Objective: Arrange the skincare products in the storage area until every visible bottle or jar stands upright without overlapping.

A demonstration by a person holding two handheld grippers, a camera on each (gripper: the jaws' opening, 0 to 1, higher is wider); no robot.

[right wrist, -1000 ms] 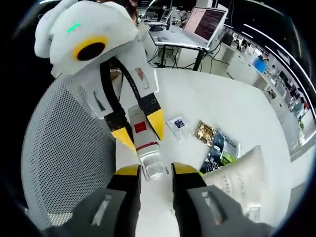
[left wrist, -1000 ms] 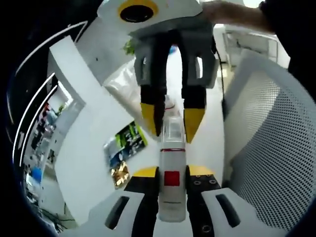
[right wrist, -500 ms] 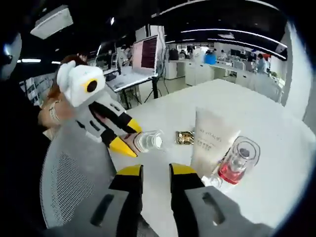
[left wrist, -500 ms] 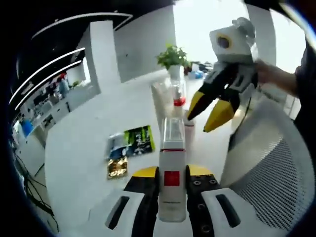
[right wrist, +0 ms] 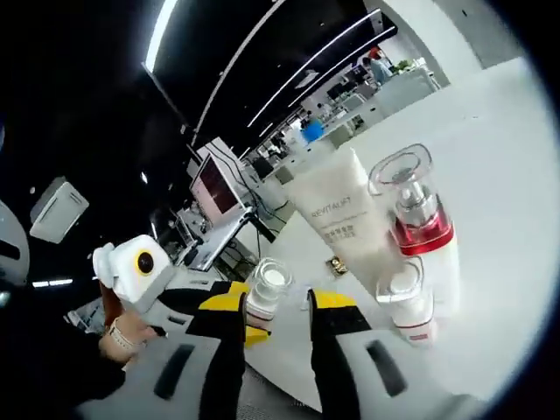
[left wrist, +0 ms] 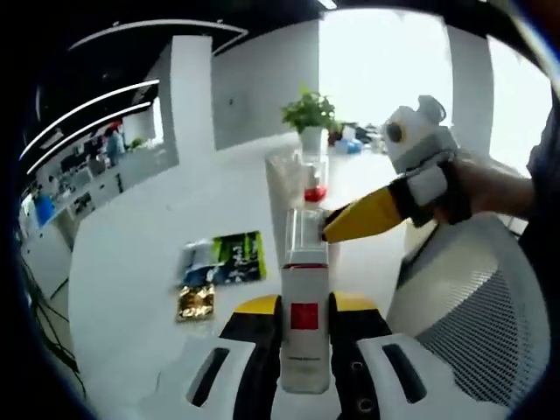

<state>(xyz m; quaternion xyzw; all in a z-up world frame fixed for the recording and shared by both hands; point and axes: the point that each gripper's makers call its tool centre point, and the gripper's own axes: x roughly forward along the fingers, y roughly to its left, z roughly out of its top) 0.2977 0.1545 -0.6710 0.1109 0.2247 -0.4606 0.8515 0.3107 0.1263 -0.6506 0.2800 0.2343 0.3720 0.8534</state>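
My left gripper point(left wrist: 304, 308) is shut on a white bottle point(left wrist: 304, 337) with a red square label and a clear cap point(left wrist: 305, 234). The bottle points away from me over the white table point(left wrist: 140, 289). My right gripper point(left wrist: 325, 234) comes in from the right, its yellow fingers point(left wrist: 372, 214) reaching to the cap's side. In the right gripper view my right gripper point(right wrist: 278, 304) is open, and the same cap point(right wrist: 268, 284) sits just ahead of the gap, close to its left jaw. The left gripper point(right wrist: 166, 293) holds the bottle from the left there.
A white tube point(right wrist: 337, 214), a clear-capped bottle with a red base point(right wrist: 418, 219) and a small white bottle point(right wrist: 408, 304) stand together on the table point(right wrist: 499, 166). Sachets point(left wrist: 223, 258) and a gold packet point(left wrist: 194, 302) lie flat. A mesh chair back point(left wrist: 477, 324) is at the right.
The right gripper straddled the cap a second ago, drew away up and right, and has now come back beside the cap. The left gripper kept hold of the bottle. Both views swung.
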